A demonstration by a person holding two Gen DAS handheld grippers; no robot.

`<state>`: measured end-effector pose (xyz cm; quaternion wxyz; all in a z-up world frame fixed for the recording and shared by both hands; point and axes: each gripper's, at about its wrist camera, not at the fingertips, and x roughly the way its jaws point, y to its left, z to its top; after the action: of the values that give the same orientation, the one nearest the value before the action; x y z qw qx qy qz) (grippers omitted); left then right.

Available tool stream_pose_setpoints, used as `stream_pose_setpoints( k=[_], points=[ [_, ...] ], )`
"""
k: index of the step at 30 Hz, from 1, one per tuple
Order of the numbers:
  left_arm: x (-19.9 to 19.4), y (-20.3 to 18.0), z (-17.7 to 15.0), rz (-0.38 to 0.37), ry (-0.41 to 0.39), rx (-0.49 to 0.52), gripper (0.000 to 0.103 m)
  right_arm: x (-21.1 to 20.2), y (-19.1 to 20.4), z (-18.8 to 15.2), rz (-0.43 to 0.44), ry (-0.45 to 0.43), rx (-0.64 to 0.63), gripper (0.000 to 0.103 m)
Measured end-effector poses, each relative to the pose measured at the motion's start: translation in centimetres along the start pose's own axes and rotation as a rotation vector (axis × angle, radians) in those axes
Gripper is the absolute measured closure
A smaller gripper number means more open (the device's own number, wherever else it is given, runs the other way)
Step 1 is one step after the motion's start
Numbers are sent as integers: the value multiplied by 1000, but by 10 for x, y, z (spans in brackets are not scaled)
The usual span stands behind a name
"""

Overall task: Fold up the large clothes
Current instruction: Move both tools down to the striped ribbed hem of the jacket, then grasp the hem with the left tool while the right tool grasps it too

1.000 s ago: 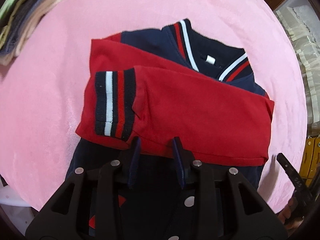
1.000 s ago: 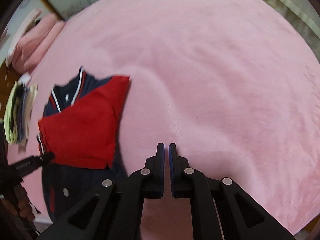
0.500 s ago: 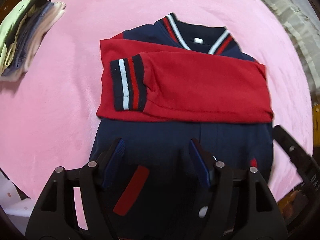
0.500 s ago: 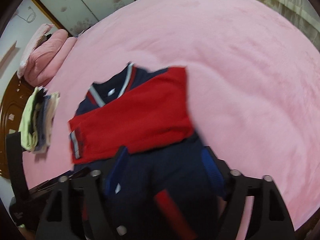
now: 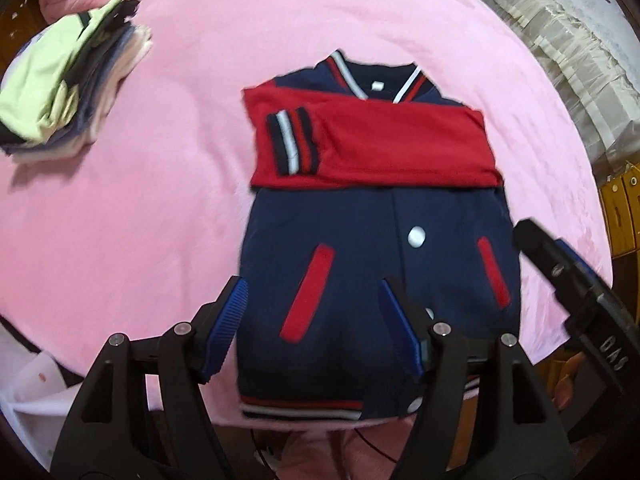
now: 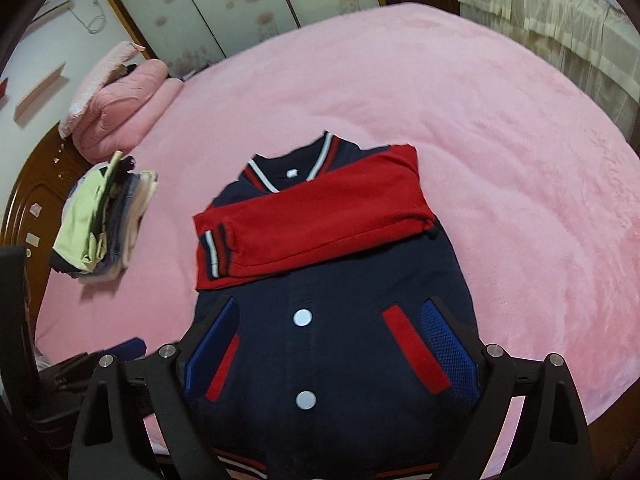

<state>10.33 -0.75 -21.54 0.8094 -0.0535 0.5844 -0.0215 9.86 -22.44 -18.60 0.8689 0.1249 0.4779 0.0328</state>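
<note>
The left tool (image 5: 314, 322) hangs released above the lower half of the jacket (image 5: 376, 264), its blue pads (image 5: 228, 328) spread with nothing between them. The right tool (image 6: 332, 350) is released as well; its jaws have just been opening, stand very wide, and only frame the jacket's navy front without pressing it. In the left view the right tool (image 5: 576, 280) shows as a dark arm at the right, just beside the jacket's edge.

Under both tools the jacket lies flat on the pink bed (image 6: 500, 160), front up, with white snaps (image 6: 302, 317) down the middle and a red pocket strip (image 6: 414, 350) on each side. Its striped hem (image 5: 300, 410) is nearest the tools, at the bed's near edge. Farther out, both red sleeves (image 6: 320, 216) are folded across the chest, one on the other, the striped cuff (image 5: 292, 140) ending toward the left. Beyond them sits the striped collar (image 6: 292, 168).

Well off to the left lies a stack (image 6: 100, 220) of folded clothes, apart from the jacket. A pink quilt (image 6: 120, 108) rests at the bed's far left corner.
</note>
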Motion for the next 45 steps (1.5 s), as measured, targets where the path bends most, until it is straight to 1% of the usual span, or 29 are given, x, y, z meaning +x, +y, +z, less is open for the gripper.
stream_pose_setpoints(
  k=[3,5,6,8,10,12,14,16,18,19,20,22,24,26,28,31,32,33,34,36,37,38,39,40,41,42,43,44,45],
  points=[
    [-1,10,-13,10,42,-23,36,-12,5,-11,29,-1,2,10],
    [1,18,-23,8,76,-36,26,-18,6,-19,67,14,4,10],
    [3,21,-27,9,91,-38,25,-21,5,-24,70,27,1,10],
    [6,27,-35,18,106,-37,25,-24,1,-32,62,54,-8,10],
    [11,32,-45,67,110,-29,24,-23,-6,-43,41,90,-4,10],
    [17,39,-56,107,124,-18,24,-21,-18,-55,6,134,31,10],
    [26,50,-69,105,158,-24,24,-19,-31,-66,-13,169,72,10],
    [35,60,-80,78,195,-45,24,-15,-46,-79,-52,203,109,10],
    [44,70,-91,51,230,-65,24,-6,-60,-90,-99,259,133,10],
    [48,75,-95,39,244,-73,24,-2,-70,-98,-126,304,150,10],
    [53,79,-100,35,254,-82,25,2,-77,-103,-136,329,163,10],
    [58,84,-107,27,258,-88,25,3,-89,-113,-133,339,193,10],
    [63,87,-112,-19,261,-92,25,1,-101,-121,-116,322,231,11],
    [67,87,-115,-80,268,-95,25,2,-111,-127,-100,313,263,19],
    [71,85,-116,-132,273,-104,25,3,-118,-133,-97,320,285,31],
    [78,86,-115,-164,283,-152,25,11,-123,-133,-91,329,277,39],
    [82,87,-114,-170,287,-175,25,12,-123,-134,-89,328,271,39],
    [86,89,-114,-177,292,-204,25,12,-123,-134,-91,329,258,43],
    [88,90,-113,-184,295,-225,26,15,-124,-134,-89,330,252,50],
    [89,89,-112,-214,294,-267,34,19,-123,-134,-81,334,255,61],
    [89,89,-112,-228,293,-281,40,18,-125,-135,-73,336,266,67],
    [89,89,-112,-240,290,-293,47,17,-126,-135,-56,333,277,70],
    [88,89,-114,-258,286,-309,50,15,-125,-134,-45,332,284,76],
    [87,88,-116,-267,282,-320,54,13,-127,-135,-30,332,294,80],
    [87,88,-118,-280,280,-328,63,13,-125,-135,-22,332,297,82],
    [87,88,-119,-310,284,-337,69,11,-124,-134,-10,333,301,87],
    [87,87,-120,-332,292,-344,79,10,-123,-132,8,332,307,88],
    [88,86,-121,-346,302,-353,84,8,-122,-131,25,328,315,88],
    [86,85,-120,-364,307,-373,87,6,-121,-129,36,327,321,89]
  ],
)
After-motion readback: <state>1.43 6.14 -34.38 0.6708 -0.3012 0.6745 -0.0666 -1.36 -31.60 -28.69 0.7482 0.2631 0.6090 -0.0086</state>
